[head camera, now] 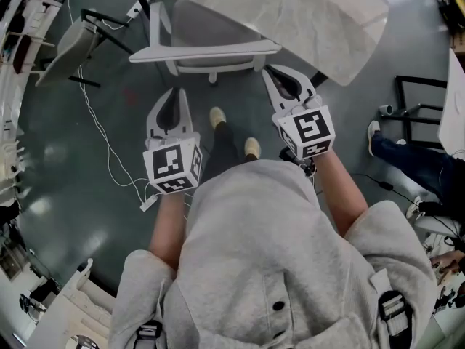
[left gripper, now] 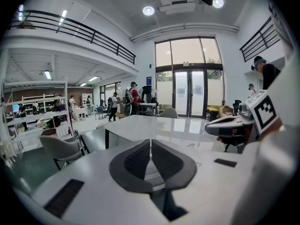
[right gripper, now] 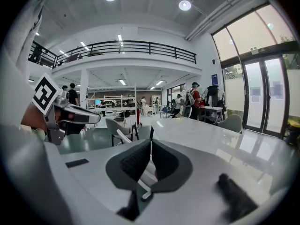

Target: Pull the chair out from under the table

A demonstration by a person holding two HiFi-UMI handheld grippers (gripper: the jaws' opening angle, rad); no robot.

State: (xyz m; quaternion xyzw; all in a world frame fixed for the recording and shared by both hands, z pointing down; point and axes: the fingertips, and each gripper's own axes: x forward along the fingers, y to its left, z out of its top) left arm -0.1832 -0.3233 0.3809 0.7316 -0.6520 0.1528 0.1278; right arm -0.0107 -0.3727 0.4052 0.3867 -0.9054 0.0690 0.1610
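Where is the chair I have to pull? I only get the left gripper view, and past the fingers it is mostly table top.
Observer: In the head view the chair is tucked under the table, straight ahead of the person, back rail toward them.
Operator: Is the right gripper on it?
Observer: The right gripper points at the right end of the back rail, fingers shut and empty; I cannot tell whether it touches.
Operator: And my left one?
Observer: The left gripper stops short of the chair, with floor showing between them.
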